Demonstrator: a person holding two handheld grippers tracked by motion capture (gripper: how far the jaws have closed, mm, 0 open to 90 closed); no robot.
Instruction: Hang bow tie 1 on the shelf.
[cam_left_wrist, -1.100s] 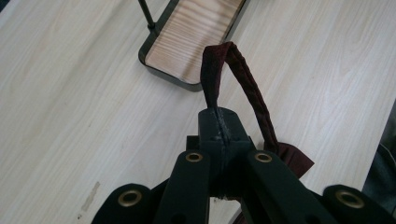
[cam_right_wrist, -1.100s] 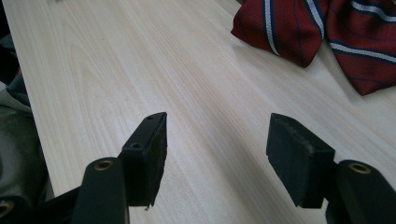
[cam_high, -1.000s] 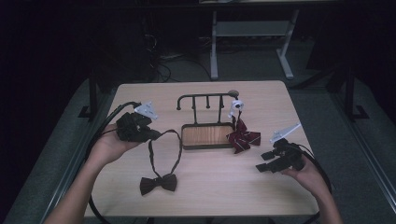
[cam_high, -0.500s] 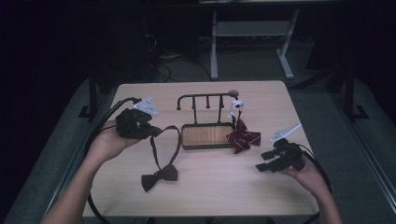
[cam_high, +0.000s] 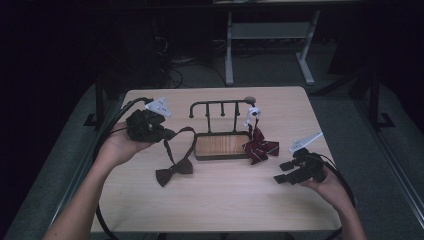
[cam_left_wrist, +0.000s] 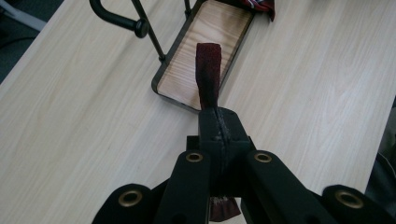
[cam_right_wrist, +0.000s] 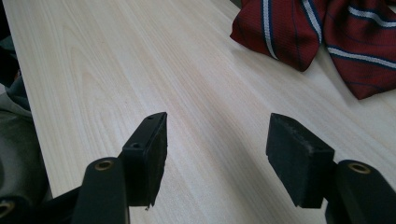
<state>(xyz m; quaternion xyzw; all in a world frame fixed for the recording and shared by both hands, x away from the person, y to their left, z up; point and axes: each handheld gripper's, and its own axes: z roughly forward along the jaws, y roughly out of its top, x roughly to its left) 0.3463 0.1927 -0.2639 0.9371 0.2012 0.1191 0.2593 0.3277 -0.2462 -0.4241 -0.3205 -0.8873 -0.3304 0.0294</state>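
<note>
Student: Bow tie (cam_high: 173, 173) position, please — where does the dark one lie?

Instructor: Its bow rests on the tabletop (cam_high: 215, 205), in front of and to the left of the stand's tray. Its strap (cam_high: 175, 140) rises from the bow to the left gripper (cam_high: 167, 134), which is held just above the tabletop at the left.

Student: How do that gripper's jaws stand?

Instructor: Pressed together on the strap. In the left gripper view the dark red band (cam_left_wrist: 208, 74) comes out between the closed tips of the left gripper (cam_left_wrist: 219, 122) and arches over the near edge of the wooden tray (cam_left_wrist: 205, 51).

Student: And the right gripper (cam_high: 285, 172)?

Instructor: Held low over the tabletop at the right, jaws apart with nothing between them. In the right gripper view the two pads (cam_right_wrist: 299, 158) of the right gripper (cam_right_wrist: 217, 156) stand wide over bare wood.

Student: What else is on the tabletop?

Instructor: A black rack (cam_high: 220, 107) with hooks stands over the tray (cam_high: 222, 146). A red striped bow tie (cam_high: 260, 147) hangs from the rack's right end, its lower part lying on the tabletop beside the tray; the right gripper view shows the same striped cloth (cam_right_wrist: 317, 37) ahead of the jaws, well apart from them.
</note>
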